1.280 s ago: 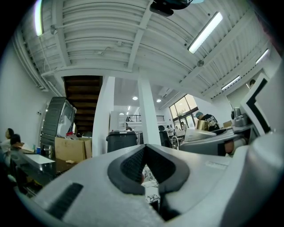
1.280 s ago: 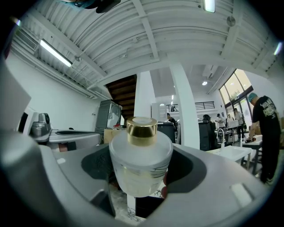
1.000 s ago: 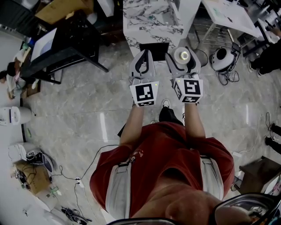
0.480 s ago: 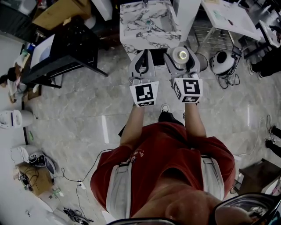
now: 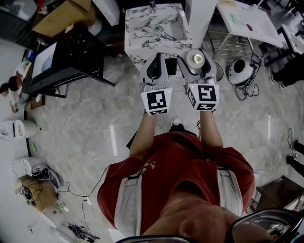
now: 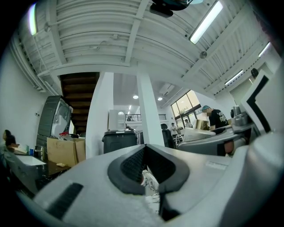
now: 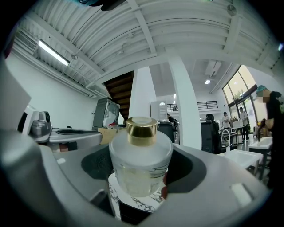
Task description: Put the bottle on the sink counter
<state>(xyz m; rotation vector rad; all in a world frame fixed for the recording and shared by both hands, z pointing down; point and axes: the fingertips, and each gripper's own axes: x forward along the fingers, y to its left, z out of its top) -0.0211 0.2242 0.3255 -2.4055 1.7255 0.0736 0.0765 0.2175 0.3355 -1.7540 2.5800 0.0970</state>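
At the marble tabletop (image 5: 142, 33): it sits nearer than a second ago, with the whole sink basin now in view ahead of both grippers. Right gripper (image 5: 196, 61) clamps the bottle (image 7: 141, 164) in the air by the tabletop's near corner. Bottle is squat frosted glass with a gold cap, upright. Left gripper (image 5: 155, 59) has its jaws together, empty.

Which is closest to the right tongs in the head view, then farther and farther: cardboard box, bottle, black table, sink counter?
1. bottle: gripped in the right tongs.
2. sink counter: just ahead, a little to the left.
3. black table: far off on the left.
4. cardboard box: behind that table, in the top left corner.
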